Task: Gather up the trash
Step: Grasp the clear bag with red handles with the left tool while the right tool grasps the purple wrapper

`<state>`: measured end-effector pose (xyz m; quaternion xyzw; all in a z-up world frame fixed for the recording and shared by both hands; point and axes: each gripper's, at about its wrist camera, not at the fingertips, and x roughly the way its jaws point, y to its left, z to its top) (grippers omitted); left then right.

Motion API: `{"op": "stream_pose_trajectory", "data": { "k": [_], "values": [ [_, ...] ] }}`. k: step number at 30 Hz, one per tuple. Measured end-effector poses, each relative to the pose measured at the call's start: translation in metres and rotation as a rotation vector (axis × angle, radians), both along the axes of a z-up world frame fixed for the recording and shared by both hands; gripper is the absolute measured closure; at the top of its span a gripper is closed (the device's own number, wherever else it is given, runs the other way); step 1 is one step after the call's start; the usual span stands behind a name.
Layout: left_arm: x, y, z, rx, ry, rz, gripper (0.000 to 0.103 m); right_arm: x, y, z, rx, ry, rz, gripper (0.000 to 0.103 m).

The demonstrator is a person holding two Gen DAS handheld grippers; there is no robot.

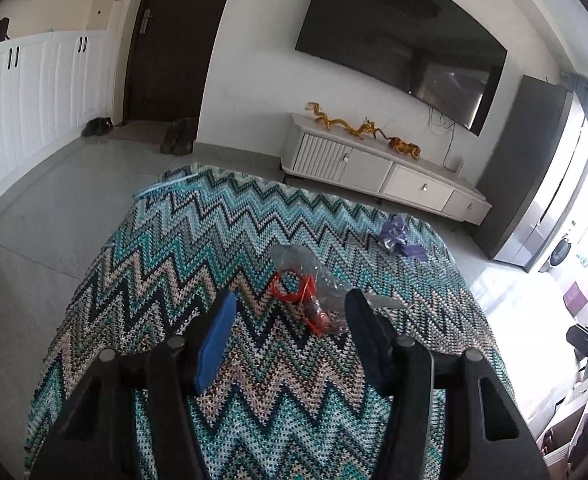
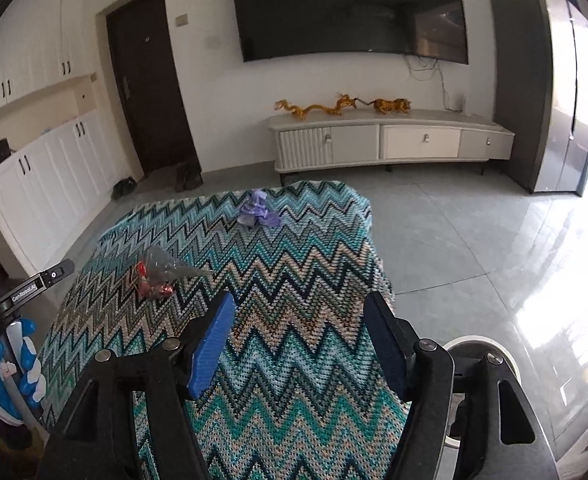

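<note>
Both the left gripper (image 1: 289, 304) and right gripper (image 2: 300, 308), jaws released, hover above the zigzag-clothed worktop (image 2: 294, 264), a clear wrapper (image 1: 308, 286) holding red scraps just beyond the left gripper, a purple wrapper (image 1: 400, 236) farther off.

"GenRobot.AI" printed on left gripper (image 2: 29, 292) body; nothing else legible.

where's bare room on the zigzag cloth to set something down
Bare: the near stretch under the right gripper, and the middle band between the clear red wrapper and the purple wad. Crowded only by the left gripper, at the wrapper.
</note>
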<state>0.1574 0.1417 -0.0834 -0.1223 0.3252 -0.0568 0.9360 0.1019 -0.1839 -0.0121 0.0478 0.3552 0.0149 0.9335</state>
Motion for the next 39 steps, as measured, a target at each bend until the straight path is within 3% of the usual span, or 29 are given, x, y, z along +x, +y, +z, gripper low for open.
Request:
{"op": "stream_pose_trajectory", "data": {
  "k": [10,17,24,31,39],
  "values": [
    [0.027,-0.001,-0.025,0.009,0.064,0.001,0.048,0.040,0.010,-0.014,-0.002,0.045,0.050,0.037],
    [0.048,0.007,-0.054,0.018,0.160,0.015,0.048,0.069,0.010,-0.042,0.004,0.114,0.082,0.037],
    [0.074,-0.006,-0.064,-0.058,0.223,-0.074,0.048,0.117,0.017,-0.060,-0.003,0.149,0.150,0.037],
    [0.102,-0.034,-0.083,-0.053,0.266,-0.126,0.048,0.187,0.029,-0.073,0.106,0.150,0.194,0.037],
    [0.110,-0.046,-0.094,-0.041,0.236,-0.161,0.049,0.268,0.042,-0.092,0.211,0.159,0.166,0.037]
  ]
}}
